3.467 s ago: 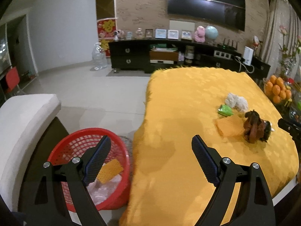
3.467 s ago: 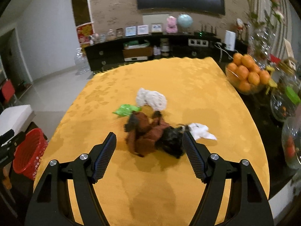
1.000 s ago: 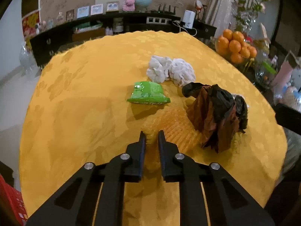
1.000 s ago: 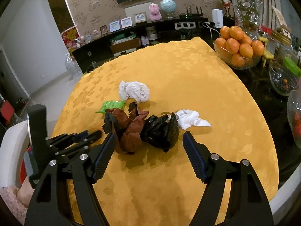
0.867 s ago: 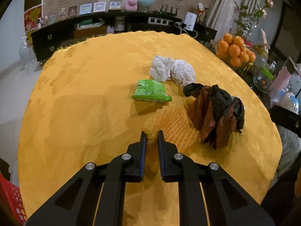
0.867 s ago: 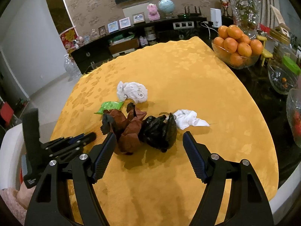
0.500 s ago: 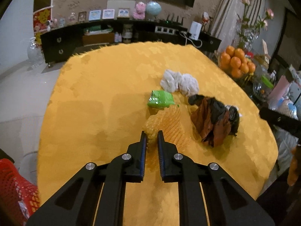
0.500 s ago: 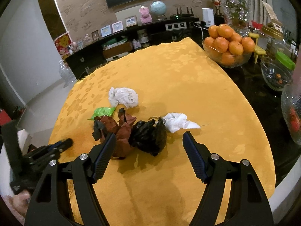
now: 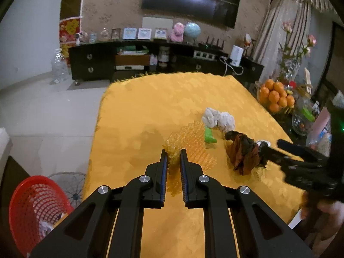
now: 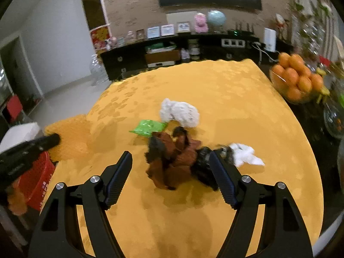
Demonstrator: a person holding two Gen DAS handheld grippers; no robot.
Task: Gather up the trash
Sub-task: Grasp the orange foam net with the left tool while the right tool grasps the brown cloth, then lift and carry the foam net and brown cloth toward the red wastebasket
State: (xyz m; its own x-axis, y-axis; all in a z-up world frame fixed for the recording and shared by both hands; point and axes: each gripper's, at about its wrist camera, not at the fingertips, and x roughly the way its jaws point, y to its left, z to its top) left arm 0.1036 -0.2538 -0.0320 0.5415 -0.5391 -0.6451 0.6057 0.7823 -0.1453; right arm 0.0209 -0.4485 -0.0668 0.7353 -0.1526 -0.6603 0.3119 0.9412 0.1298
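Note:
My left gripper point(image 9: 172, 158) is shut on a sheet of orange bubble wrap point(image 9: 189, 142) and holds it lifted above the yellow tablecloth point(image 9: 150, 111); the sheet also shows at the left of the right wrist view point(image 10: 71, 137). My right gripper point(image 10: 172, 167) is open, with its fingers on either side of a brown and black crumpled wrapper pile point(image 10: 174, 161), also in the left wrist view point(image 9: 245, 152). A green packet point(image 10: 148, 128), a white crumpled tissue point(image 10: 179, 112) and a smaller white tissue point(image 10: 245, 154) lie on the cloth.
A red mesh basket point(image 9: 32, 210) with some trash stands on the floor by the table's left edge. A bowl of oranges point(image 10: 296, 81) and glass jars point(image 10: 335, 120) sit at the table's right. A black cabinet point(image 9: 150, 62) lines the far wall.
My left gripper closed on the bubble wrap, lifted it off the cloth and pulled back to the left toward the basket. My right gripper stayed open and moved closer over the brown pile.

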